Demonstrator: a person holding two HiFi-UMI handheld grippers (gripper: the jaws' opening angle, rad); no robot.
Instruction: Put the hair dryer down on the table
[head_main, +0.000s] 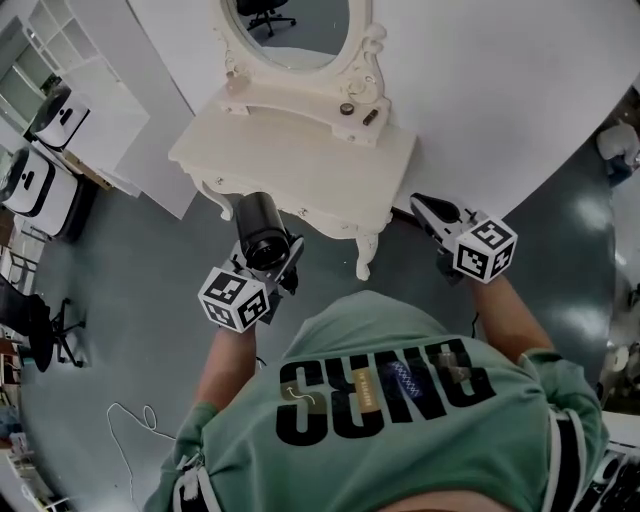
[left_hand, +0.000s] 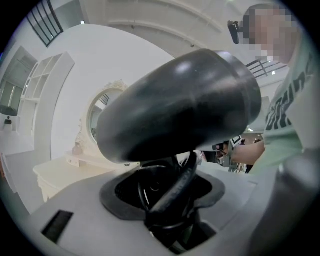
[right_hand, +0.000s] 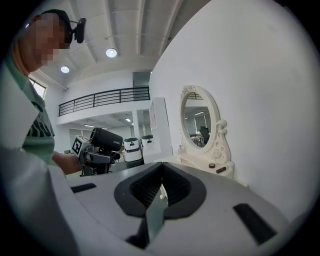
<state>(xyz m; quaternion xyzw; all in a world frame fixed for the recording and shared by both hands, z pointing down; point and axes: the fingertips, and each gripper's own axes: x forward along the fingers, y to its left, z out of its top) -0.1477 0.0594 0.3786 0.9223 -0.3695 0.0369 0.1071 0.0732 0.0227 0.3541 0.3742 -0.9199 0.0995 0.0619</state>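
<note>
A black hair dryer (head_main: 262, 232) is held in the air just off the front left corner of the cream dressing table (head_main: 300, 150). My left gripper (head_main: 270, 264) is shut on its handle, barrel up. In the left gripper view the barrel (left_hand: 180, 105) fills the middle, and the handle with its coiled cord (left_hand: 170, 192) sits between the jaws. My right gripper (head_main: 420, 203) hangs off the table's front right corner, shut with nothing in it; its pads (right_hand: 150, 187) meet. From the right gripper view the hair dryer (right_hand: 106, 139) shows at the left, apart from the table.
An oval mirror (head_main: 290, 30) stands at the back of the table, with two small dark items (head_main: 358, 113) on its shelf. White-and-black machines (head_main: 28, 185) and a white shelf unit (head_main: 90, 60) line the left. An office chair (head_main: 40, 330) and a white cable (head_main: 130, 420) are on the floor.
</note>
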